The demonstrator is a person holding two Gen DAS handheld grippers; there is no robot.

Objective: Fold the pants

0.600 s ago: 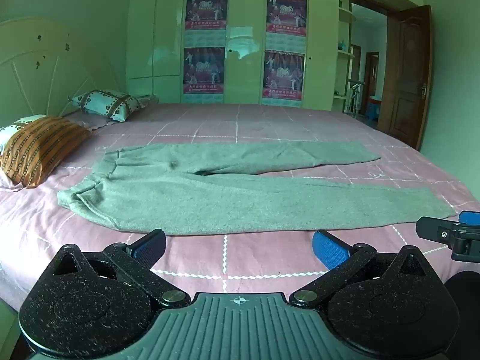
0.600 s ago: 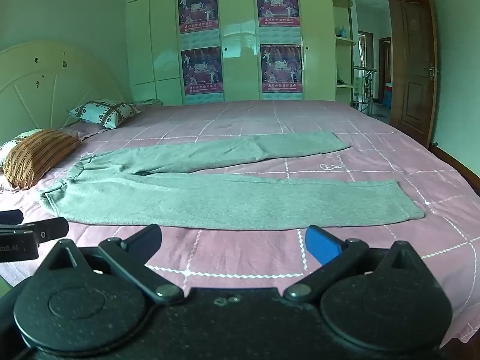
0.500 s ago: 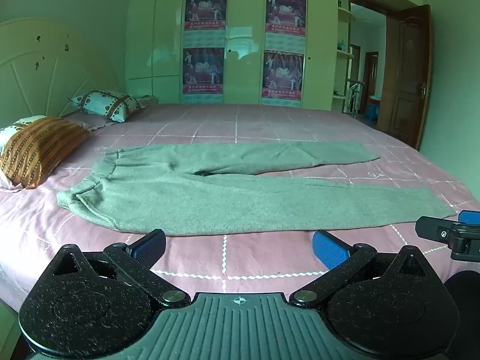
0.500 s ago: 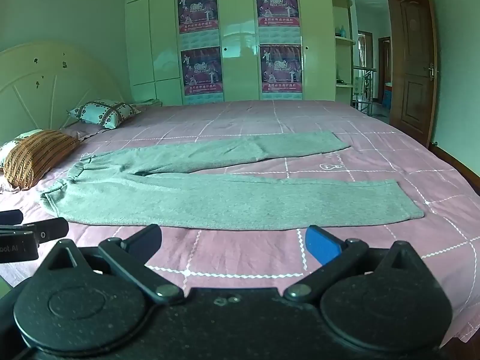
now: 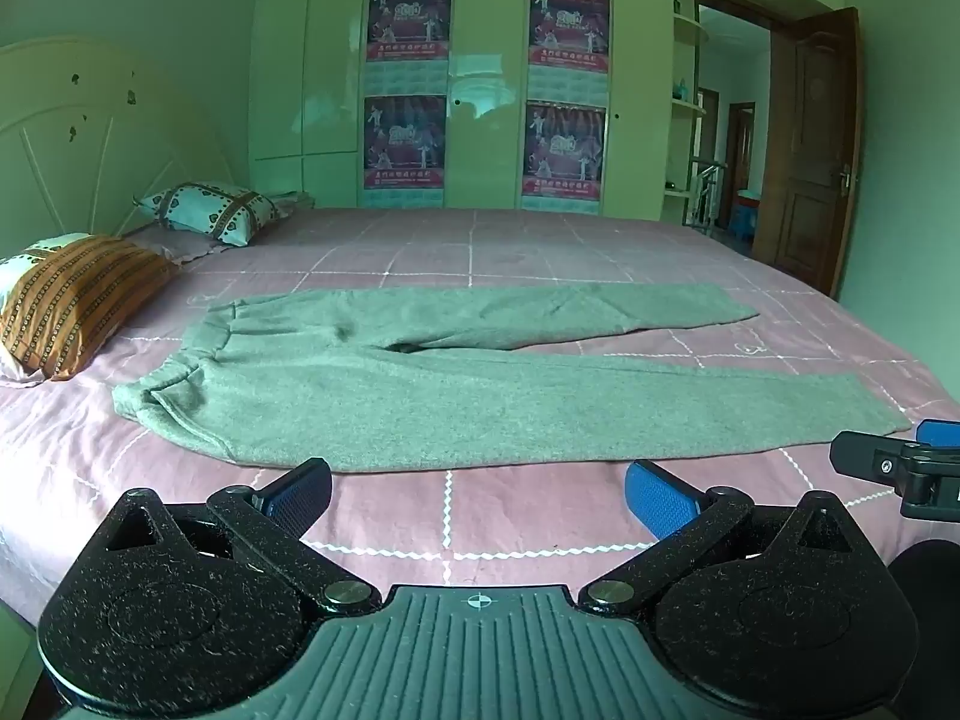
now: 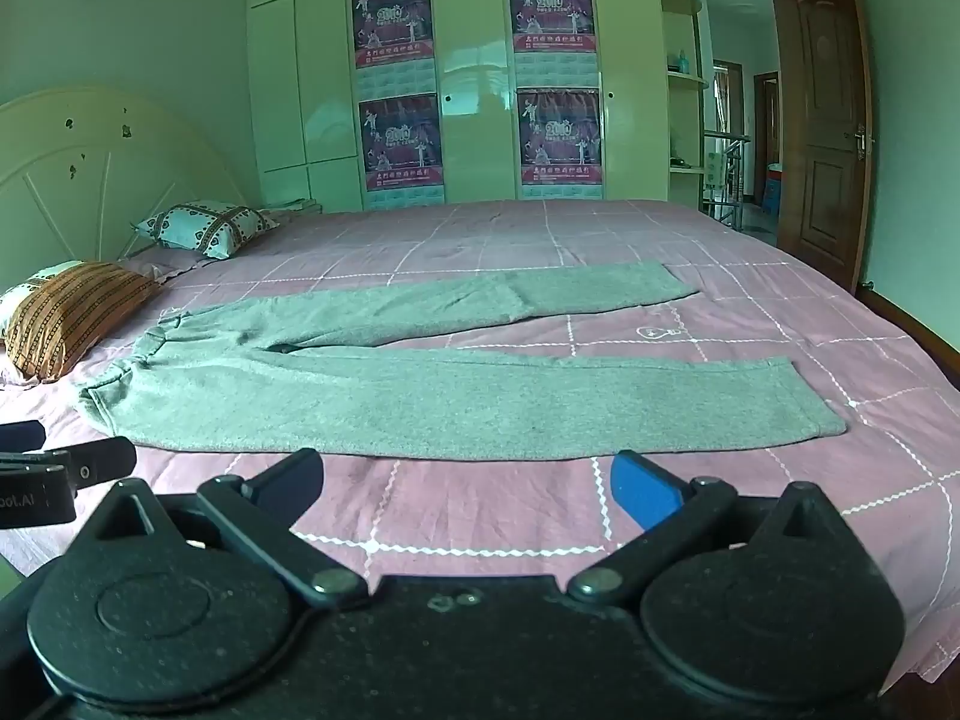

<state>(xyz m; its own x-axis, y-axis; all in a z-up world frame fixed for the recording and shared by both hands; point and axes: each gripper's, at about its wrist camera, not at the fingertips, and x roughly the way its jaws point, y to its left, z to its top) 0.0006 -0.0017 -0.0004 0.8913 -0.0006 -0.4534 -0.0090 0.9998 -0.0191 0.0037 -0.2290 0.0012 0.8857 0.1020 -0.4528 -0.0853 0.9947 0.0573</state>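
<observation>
The grey pants lie flat on the bed, long axis from 9 to 3 o'clock, at 12 o'clock from both tools. The left gripper is nearer the waistband, the right gripper nearer the cuffs. Both stand wide and empty.

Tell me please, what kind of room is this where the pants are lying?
Very likely a home bedroom. The grey pants lie on a large bed with a pink checked sheet, pillows sit by a curved headboard, and a tall wardrobe covers the far wall.
</observation>
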